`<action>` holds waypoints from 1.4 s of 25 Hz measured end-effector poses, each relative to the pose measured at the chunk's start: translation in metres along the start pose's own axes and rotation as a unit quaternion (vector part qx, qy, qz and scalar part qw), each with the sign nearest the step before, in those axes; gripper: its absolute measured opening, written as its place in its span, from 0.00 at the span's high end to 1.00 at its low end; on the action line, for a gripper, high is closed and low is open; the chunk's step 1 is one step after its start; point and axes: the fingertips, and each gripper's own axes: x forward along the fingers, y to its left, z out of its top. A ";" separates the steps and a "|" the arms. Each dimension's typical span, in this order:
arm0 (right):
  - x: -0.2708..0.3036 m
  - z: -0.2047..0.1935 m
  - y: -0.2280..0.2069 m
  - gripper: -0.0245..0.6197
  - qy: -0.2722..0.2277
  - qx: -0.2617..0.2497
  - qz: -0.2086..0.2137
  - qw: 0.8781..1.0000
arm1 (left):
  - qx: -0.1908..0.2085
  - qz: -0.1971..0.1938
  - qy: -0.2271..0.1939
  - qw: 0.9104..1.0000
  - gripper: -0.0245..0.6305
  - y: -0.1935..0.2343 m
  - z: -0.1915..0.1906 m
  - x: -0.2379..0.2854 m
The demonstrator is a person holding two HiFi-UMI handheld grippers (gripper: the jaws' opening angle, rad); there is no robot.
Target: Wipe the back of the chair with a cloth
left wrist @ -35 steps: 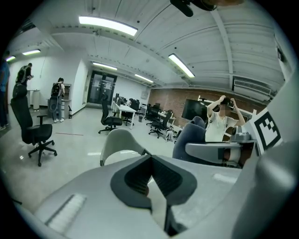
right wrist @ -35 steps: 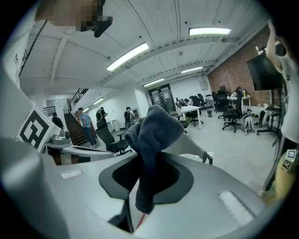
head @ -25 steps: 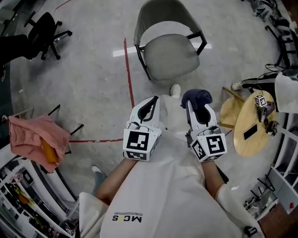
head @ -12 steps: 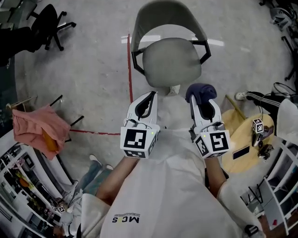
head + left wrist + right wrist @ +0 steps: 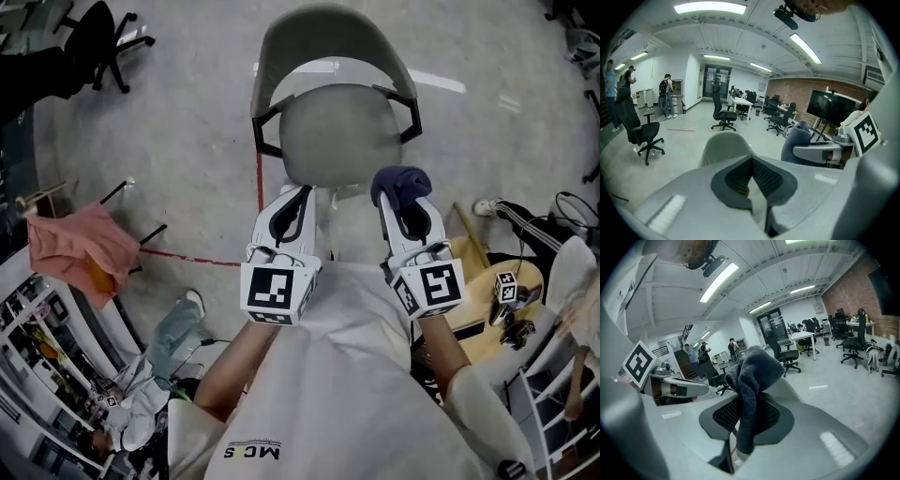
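Note:
A grey chair (image 5: 339, 131) with black armrests stands on the floor in front of me, its curved back (image 5: 328, 33) on the far side of the seat. My right gripper (image 5: 403, 192) is shut on a dark blue cloth (image 5: 400, 184), which bunches up over the jaws (image 5: 752, 380). My left gripper (image 5: 298, 199) is shut and holds nothing. Both grippers hover side by side just short of the seat's near edge. In the left gripper view the chair back (image 5: 724, 146) rises beyond the closed jaws, with the cloth (image 5: 797, 140) off to the right.
A red tape line (image 5: 259, 178) runs along the floor left of the chair. A pink cloth (image 5: 80, 246) lies over a rack at the left. A round wooden table (image 5: 497, 300) stands at the right. Black office chairs (image 5: 103, 33) are at the far left.
The chair has come closer and more centred in the head view as I moved toward it. Both grippers keep their pose and the cloth stays gripped.

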 end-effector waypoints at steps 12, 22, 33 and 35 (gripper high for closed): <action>0.064 0.001 -0.022 0.83 0.018 -0.040 0.014 0.999 | -0.027 0.005 -0.002 1.000 0.96 0.026 -0.003 0.054; 0.140 -0.011 0.012 0.83 0.014 -0.087 0.090 0.992 | -0.055 0.044 0.003 0.998 0.96 0.086 -0.031 0.086; 0.226 -0.020 0.039 0.83 0.014 -0.119 0.127 0.985 | -0.080 0.058 -0.006 0.995 0.96 0.158 -0.050 0.108; 0.239 -0.019 0.047 0.83 0.008 -0.129 0.136 0.982 | -0.085 0.063 -0.011 0.994 0.96 0.168 -0.052 0.110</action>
